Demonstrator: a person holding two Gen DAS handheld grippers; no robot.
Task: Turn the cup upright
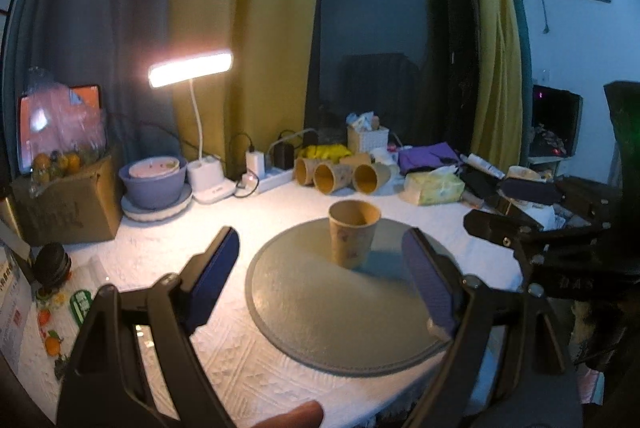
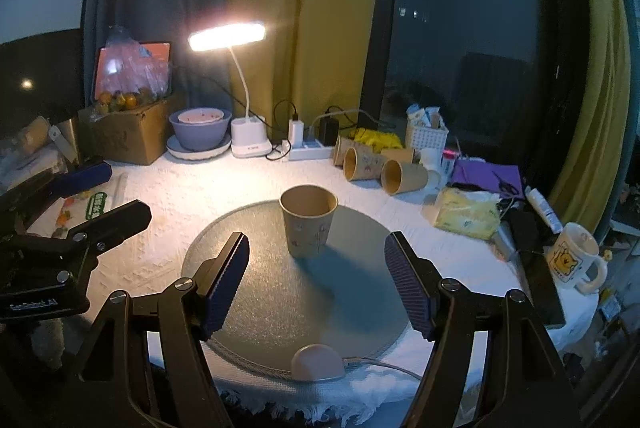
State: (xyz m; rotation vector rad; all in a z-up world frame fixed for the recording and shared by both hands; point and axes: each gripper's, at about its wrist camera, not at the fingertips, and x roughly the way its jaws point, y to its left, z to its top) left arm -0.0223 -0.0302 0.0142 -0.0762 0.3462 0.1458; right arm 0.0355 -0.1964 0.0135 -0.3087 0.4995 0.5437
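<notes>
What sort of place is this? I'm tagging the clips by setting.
Most likely a lived-in room at home, at night: a cluttered table by a curtained window, with a desk lamp, a box of oranges and a mug.

The cup [image 1: 353,233] [image 2: 308,224] is a tan paper cup with small faint printed motifs on its side. It stands upright, mouth open upward, its inside apparently empty, on the far part of a round grey mat [image 1: 320,316] [image 2: 280,292] on the table.
</notes>
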